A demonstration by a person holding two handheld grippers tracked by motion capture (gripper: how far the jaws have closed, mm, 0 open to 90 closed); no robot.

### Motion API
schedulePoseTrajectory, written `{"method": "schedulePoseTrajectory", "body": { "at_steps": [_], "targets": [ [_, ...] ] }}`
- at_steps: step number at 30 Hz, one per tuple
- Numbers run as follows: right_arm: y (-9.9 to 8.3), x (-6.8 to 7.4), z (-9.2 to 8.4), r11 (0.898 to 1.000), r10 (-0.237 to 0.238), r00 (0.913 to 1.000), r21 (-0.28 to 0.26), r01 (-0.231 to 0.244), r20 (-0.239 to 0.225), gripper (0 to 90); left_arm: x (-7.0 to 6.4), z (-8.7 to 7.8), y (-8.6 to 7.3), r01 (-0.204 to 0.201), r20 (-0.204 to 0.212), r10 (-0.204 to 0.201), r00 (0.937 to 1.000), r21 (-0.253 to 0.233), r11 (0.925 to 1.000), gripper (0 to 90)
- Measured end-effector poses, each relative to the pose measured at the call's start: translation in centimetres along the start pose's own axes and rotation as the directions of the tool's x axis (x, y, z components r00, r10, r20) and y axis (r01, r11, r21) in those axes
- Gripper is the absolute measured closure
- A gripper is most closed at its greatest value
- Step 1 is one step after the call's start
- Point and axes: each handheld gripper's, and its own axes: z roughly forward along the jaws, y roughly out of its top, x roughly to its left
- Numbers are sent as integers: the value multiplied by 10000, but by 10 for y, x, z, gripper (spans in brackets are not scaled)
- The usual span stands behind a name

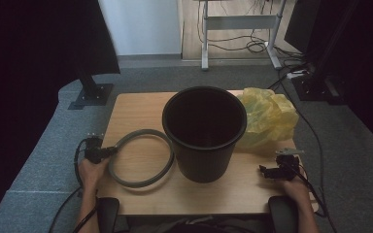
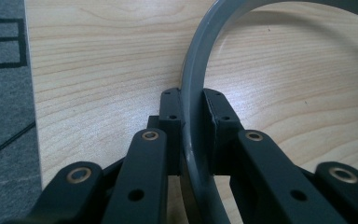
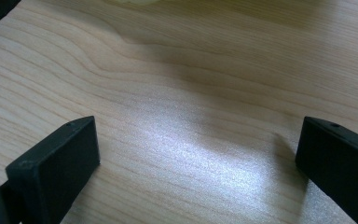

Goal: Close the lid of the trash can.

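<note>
Clamping my left gripper on the grey ring's near-left rim, I see the black bin just right, my right gripper gaping empty.

Left tongs clamped shut, right tongs spread wide, low

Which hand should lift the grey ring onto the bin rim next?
Left. The left gripper is already shut on the ring beside the bin; the right gripper is open over bare table.
</note>
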Motion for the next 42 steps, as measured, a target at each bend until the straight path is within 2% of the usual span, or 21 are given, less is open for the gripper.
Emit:
{"method": "schedulePoseTrajectory", "body": {
  "at_steps": [8, 23, 42],
  "targets": [
    [0, 0, 0, 10000, 5, 10000, -1, -5, 0, 0, -1, -12, 11, -130, 167, 126, 9998, 212, 9997, 792],
    [-1, 1, -1, 10000, -52, 10000, -8, 52, -40, 0, -1, -42, 40, -361, 131, 354, 9993, 623, 9974, 791],
    [-1, 1, -1, 10000, -60, 10000, -16, 60, -32, 0, -1, -84, 77, -221, 263, 207, 9994, 532, 9983, 791]
  ]
}}
